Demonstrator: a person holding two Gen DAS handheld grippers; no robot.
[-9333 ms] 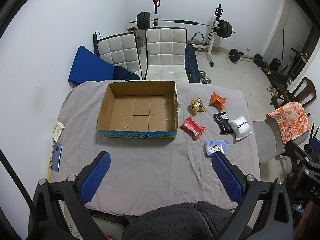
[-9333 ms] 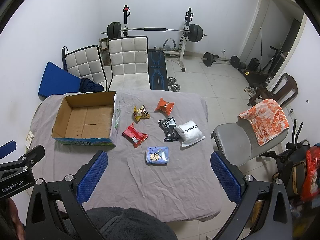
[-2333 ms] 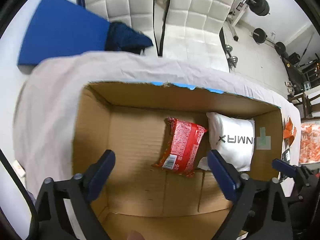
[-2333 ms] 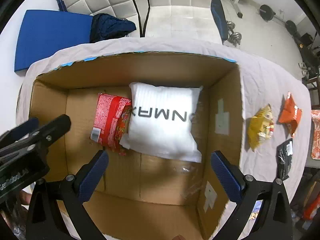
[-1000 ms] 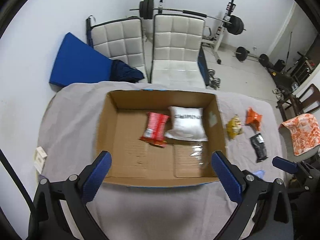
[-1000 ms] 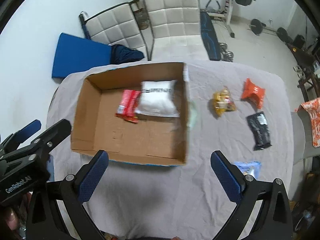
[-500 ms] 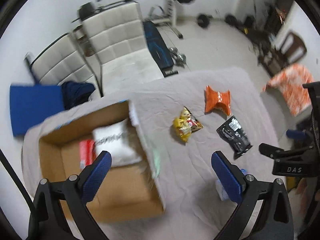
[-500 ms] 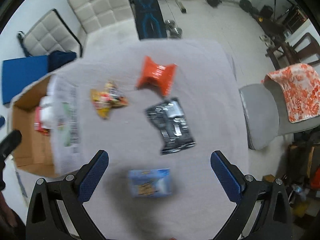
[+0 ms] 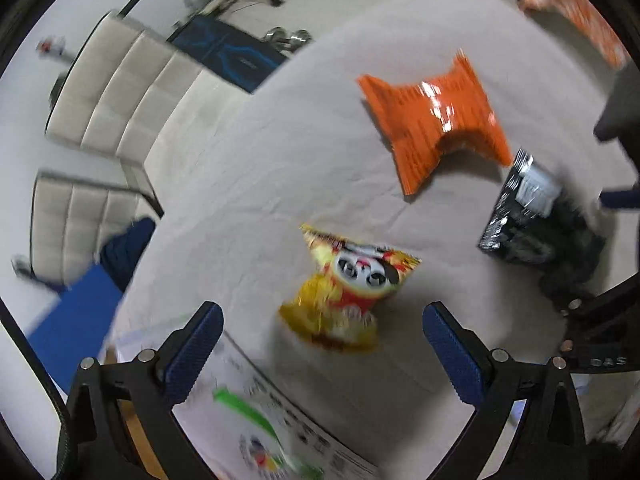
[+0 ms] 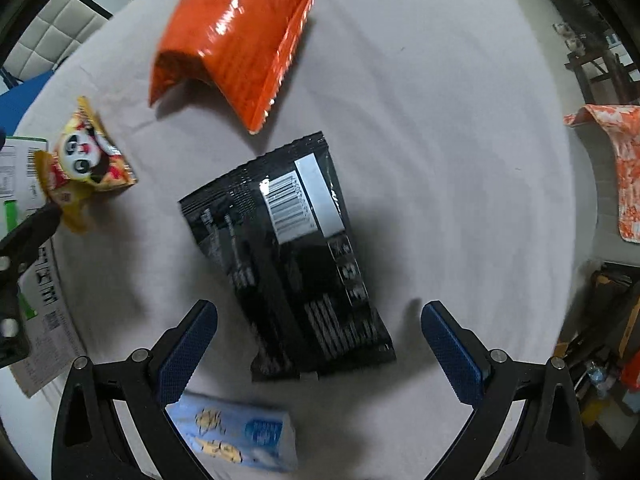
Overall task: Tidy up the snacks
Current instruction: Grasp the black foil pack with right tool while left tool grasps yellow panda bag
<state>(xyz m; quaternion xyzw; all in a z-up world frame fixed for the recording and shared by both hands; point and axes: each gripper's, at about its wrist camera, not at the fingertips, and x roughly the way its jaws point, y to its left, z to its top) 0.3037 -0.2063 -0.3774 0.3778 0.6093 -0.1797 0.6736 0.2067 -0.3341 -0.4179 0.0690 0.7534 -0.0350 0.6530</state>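
Note:
My left gripper is open just above a yellow panda snack bag, which lies on the grey cloth between its fingers. An orange bag and a black packet lie beyond it. My right gripper is open low over the black packet, whose near end lies between the blue pads. The orange bag, the yellow bag and a light blue pack lie around it. The cardboard box's printed side shows at bottom left.
White padded chairs and a blue mat stand beyond the table's far edge. An orange patterned cloth hangs on a chair at the right. The other gripper's black frame sits at the left edge of the right wrist view.
Both grippers have left the box and dropped towards the loose snacks: the left onto the yellow bag, the right onto the black packet. The red and white packs lie in the box.

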